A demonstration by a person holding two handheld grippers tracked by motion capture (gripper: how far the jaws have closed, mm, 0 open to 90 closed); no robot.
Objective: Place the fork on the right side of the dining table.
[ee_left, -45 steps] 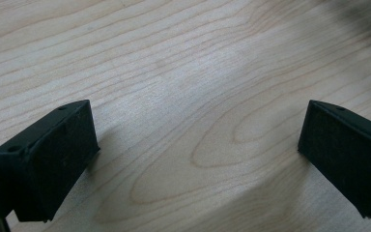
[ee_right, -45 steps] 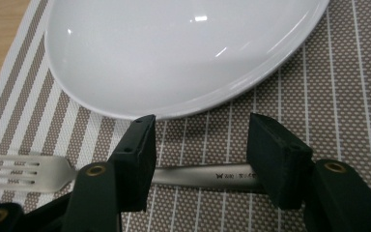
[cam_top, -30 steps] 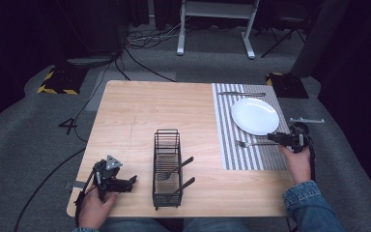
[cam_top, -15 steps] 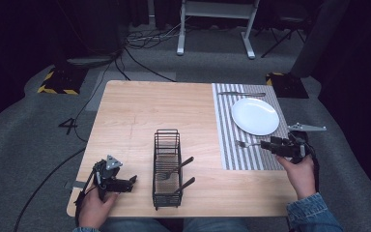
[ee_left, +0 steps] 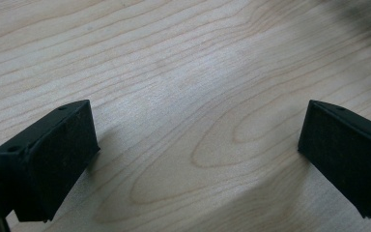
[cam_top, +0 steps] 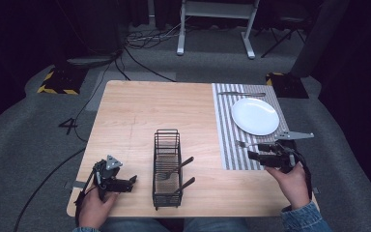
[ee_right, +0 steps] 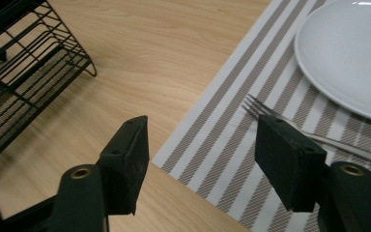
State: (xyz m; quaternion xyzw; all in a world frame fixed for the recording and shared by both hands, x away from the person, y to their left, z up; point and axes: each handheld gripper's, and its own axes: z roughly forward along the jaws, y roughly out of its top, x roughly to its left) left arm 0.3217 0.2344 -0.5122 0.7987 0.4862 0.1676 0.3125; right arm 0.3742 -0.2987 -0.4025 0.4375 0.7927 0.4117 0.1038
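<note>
Nearest the person, the left gripper (cam_top: 125, 182) rests low over the bare front corner of the wooden table (cam_top: 149, 111), its jaws spread wide with nothing but wood grain between them. Just to its right stands a black wire caddy (cam_top: 166, 166), long and narrow, with two pieces of cutlery leaning in it, their dark handles poking out over its right side.

Across the table, the right gripper (cam_top: 252, 153) hovers at the near edge of a grey-and-white striped placemat (cam_top: 227, 125), jaws likewise wide apart and holding nothing. In the right gripper view its jaws straddle the mat's left border.

A silver fork (ee_right: 290, 126) lies on the mat just past the right gripper, tines pointing toward the caddy, handle running under the gripper's far jaw. Beyond it sits a plain white round plate (cam_top: 254, 116), empty and glossy. Farther still, at the mat's back edge, a knife (cam_top: 241, 94) lies crosswise.
</note>
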